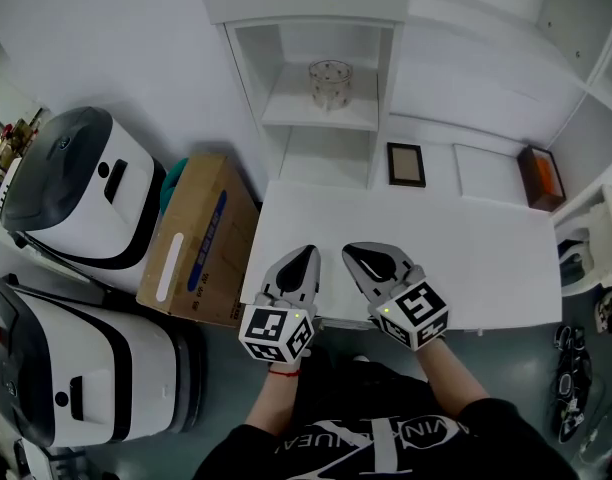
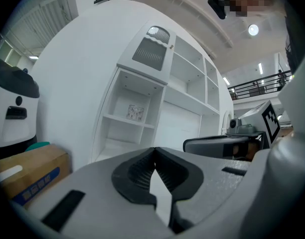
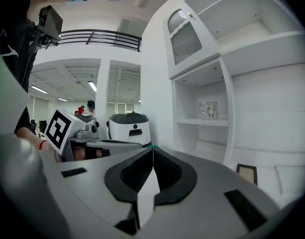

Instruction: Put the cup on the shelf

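Observation:
A clear glass cup [image 1: 330, 84] with small dots stands upright on the middle shelf [image 1: 286, 114] of the white shelf unit; it also shows as the cup [image 2: 135, 113] in the left gripper view and the cup [image 3: 208, 110] in the right gripper view. My left gripper [image 1: 309, 255] and right gripper [image 1: 348, 253] hover side by side over the near edge of the white table [image 1: 486, 258], far from the cup. Both are shut with nothing between the jaws, the left gripper [image 2: 154, 151] and right gripper [image 3: 152, 151] tips meeting.
A cardboard box [image 1: 198, 240] stands left of the table, with two white-and-grey machines [image 1: 81, 193] beyond it. A small dark picture frame [image 1: 406, 164] leans at the back of the table. An orange box [image 1: 542, 176] sits at the right.

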`<state>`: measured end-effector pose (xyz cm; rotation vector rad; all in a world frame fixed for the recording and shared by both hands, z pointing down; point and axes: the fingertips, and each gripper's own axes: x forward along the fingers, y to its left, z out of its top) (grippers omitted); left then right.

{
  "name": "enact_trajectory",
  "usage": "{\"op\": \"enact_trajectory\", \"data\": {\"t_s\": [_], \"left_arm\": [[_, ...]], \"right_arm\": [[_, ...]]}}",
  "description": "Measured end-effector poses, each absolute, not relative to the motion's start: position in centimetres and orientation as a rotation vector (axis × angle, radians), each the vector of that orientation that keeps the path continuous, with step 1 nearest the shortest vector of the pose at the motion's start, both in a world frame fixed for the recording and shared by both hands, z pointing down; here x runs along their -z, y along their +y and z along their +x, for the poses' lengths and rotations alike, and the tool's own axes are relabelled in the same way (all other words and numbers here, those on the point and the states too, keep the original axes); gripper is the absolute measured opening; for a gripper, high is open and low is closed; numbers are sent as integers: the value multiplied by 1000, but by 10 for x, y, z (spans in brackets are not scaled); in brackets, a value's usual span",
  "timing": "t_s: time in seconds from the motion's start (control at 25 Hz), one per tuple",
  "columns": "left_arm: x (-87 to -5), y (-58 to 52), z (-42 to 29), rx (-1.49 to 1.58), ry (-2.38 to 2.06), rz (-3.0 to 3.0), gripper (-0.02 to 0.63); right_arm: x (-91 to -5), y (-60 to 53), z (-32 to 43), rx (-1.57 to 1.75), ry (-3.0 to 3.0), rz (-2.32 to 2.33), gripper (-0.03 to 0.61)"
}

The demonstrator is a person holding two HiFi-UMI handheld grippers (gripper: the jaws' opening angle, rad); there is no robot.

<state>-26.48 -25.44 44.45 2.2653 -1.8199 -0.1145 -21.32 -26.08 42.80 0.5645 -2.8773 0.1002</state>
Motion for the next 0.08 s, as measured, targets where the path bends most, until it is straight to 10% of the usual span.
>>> {"op": "enact_trajectory", "data": {"t_s": [0.08], "left_arm": [[-448,-246,-259,118,-1825,2256,9]], "right_arm": [[-431,-252,-208,-100,-2877,552,7]]}}
